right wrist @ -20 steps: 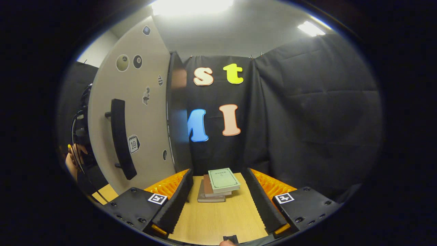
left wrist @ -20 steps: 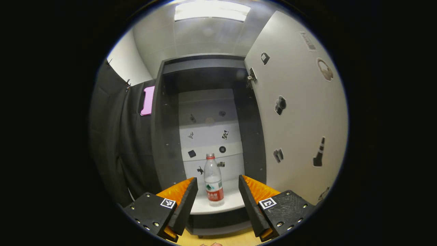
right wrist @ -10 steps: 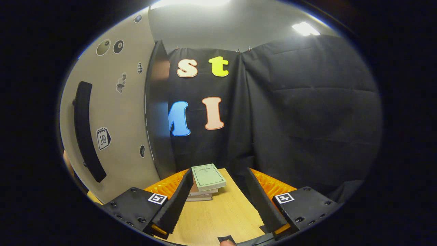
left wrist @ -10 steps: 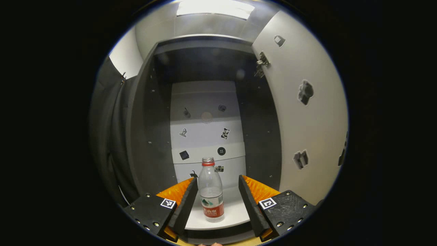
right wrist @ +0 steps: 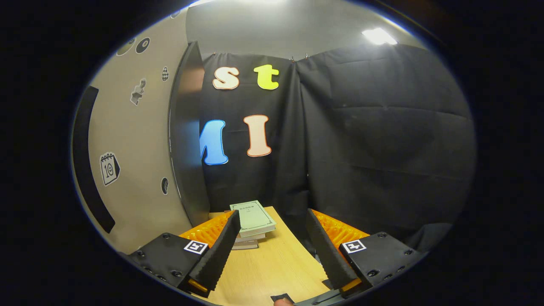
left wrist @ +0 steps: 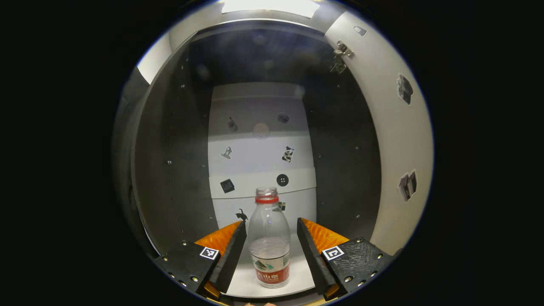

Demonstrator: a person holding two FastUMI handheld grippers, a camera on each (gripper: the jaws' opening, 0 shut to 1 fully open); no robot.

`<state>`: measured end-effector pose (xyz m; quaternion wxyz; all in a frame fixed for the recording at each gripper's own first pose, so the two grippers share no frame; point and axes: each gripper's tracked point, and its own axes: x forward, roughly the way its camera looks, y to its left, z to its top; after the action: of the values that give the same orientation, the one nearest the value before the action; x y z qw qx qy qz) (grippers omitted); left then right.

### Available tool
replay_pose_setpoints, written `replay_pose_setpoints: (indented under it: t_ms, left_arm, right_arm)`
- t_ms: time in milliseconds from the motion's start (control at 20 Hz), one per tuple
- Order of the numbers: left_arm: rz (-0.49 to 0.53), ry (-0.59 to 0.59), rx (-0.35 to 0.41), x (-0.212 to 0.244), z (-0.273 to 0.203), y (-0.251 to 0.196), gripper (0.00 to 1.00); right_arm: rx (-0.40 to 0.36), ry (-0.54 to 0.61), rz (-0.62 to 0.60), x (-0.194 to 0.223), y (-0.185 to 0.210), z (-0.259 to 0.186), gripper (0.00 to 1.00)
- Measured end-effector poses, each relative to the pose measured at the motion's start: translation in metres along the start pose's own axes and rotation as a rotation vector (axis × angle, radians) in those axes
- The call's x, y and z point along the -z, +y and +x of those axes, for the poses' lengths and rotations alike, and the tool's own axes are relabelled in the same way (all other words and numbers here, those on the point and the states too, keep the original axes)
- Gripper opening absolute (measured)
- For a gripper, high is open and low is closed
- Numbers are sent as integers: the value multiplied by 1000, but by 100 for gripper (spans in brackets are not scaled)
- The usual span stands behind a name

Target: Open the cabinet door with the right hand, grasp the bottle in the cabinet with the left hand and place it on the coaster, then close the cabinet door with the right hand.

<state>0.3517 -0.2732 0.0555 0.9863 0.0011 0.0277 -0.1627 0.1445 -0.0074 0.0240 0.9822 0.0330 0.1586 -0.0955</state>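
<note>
A clear plastic bottle [left wrist: 269, 242] with a red label and a red neck ring stands upright on the cabinet's pale shelf [left wrist: 297, 278]. My left gripper [left wrist: 269, 250] is open inside the cabinet, one finger on each side of the bottle with a gap on both sides. The cabinet door [left wrist: 395, 140] stands swung open on the right in the left gripper view. In the right gripper view the door's outer face [right wrist: 136, 161] with its long dark handle [right wrist: 87, 170] is at the left. My right gripper [right wrist: 272, 246] is open over the wooden table [right wrist: 272, 267], holding nothing.
A small stack of books [right wrist: 251, 223] lies on the table just beyond the right gripper's left finger. Black cloth walls [right wrist: 374, 140] close off the back and right. The cabinet's dark side walls [left wrist: 170, 170] flank the bottle closely.
My left gripper has moved forward into the cabinet until the bottle stands between its fingers. The right gripper has drifted right, away from the door handle.
</note>
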Motion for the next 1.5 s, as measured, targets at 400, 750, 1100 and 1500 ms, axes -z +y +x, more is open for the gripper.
replay_pose_setpoints:
  t_ms: [400, 750, 1100, 1500]
  left_arm:
    - [-38, -20, 9, -8, -15, -3, 61]
    - [-39, -67, -41, -27, -90, 18, 61]
    - [-34, -61, -135, -11, -177, 58, 61]
    - [-61, -4, -177, 58, -270, 70, 61]
  right_arm:
    - [-18, -14, -3, -2, 0, 0, 98]
    - [-92, -36, 23, -4, 13, -1, 98]
    - [-178, -55, 17, -8, 25, -3, 99]
    - [-233, -63, 25, -7, 34, -4, 98]
